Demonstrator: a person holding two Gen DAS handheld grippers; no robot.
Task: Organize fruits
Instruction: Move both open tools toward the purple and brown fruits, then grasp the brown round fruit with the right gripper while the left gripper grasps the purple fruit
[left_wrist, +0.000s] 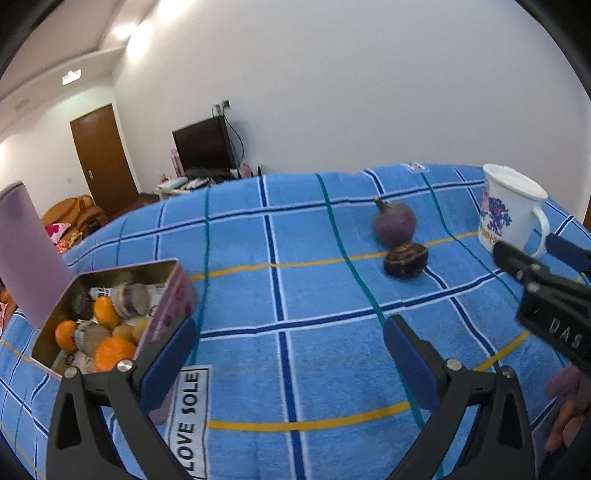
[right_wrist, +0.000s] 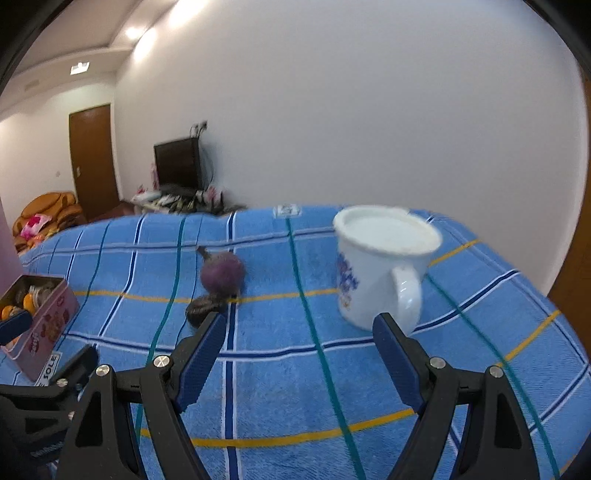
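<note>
A round purple fruit (left_wrist: 394, 223) and a dark brown fruit (left_wrist: 405, 259) lie together on the blue checked cloth (left_wrist: 314, 332). They also show in the right wrist view, purple fruit (right_wrist: 221, 274) and dark fruit (right_wrist: 202, 309). An open pink tin (left_wrist: 110, 317) at the left holds oranges and other fruits; it shows in the right wrist view too (right_wrist: 40, 321). My left gripper (left_wrist: 290, 339) is open and empty, beside the tin. My right gripper (right_wrist: 299, 334) is open and empty, between the fruits and a white mug (right_wrist: 384, 266).
The white mug (left_wrist: 511, 210) with a blue print stands at the right of the cloth. The right gripper's body (left_wrist: 546, 295) reaches in from the right. The tin's lid (left_wrist: 26, 251) stands up. A TV, door and clutter lie beyond the far edge.
</note>
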